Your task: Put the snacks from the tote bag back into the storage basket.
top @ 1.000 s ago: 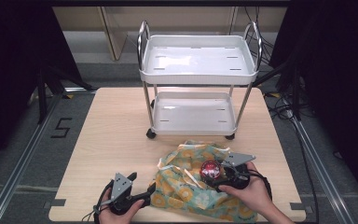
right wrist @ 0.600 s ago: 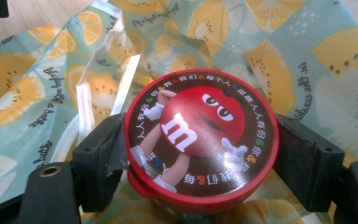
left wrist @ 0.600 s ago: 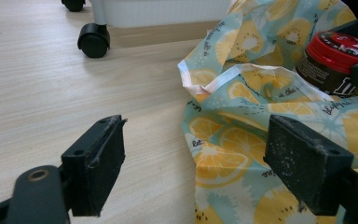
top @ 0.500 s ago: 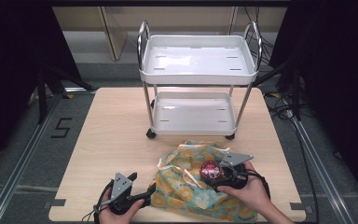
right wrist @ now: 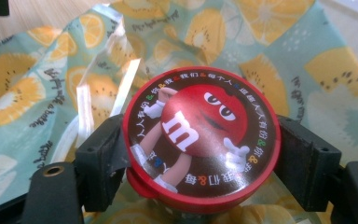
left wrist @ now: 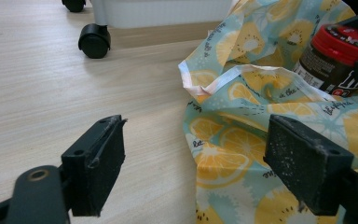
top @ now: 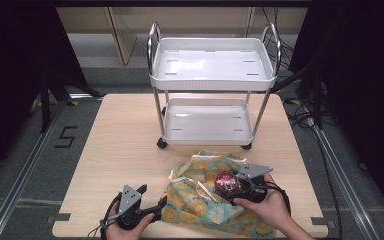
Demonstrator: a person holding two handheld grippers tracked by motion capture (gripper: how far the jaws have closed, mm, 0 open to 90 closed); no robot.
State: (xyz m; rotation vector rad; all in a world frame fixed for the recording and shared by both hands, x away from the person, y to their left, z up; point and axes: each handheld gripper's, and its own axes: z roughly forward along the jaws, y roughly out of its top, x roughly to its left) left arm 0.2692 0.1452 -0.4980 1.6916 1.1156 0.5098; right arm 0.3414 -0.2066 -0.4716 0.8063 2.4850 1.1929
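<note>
A dark jar with a red printed lid point(right wrist: 200, 137) stands inside a teal cloth bag with a lemon print point(top: 200, 200) at the table's front edge. My right gripper point(top: 228, 189) holds the jar by its lid, one jaw on each side, and its jaws have just been closing on it. My left gripper point(left wrist: 198, 128) rests low on the table at the bag's left edge, jaws wide open, with the bag's fabric point(left wrist: 242, 154) lying by its right jaw. From there the jar point(left wrist: 335, 60) rises behind the bag's white-trimmed rim.
A white two-shelf cart point(top: 210, 75) on black casters point(left wrist: 93, 39) stands on the wooden table point(top: 125, 135) just behind the bag, both shelves bare. Bare wood stretches left of the bag. Dark floor and cables surround the table.
</note>
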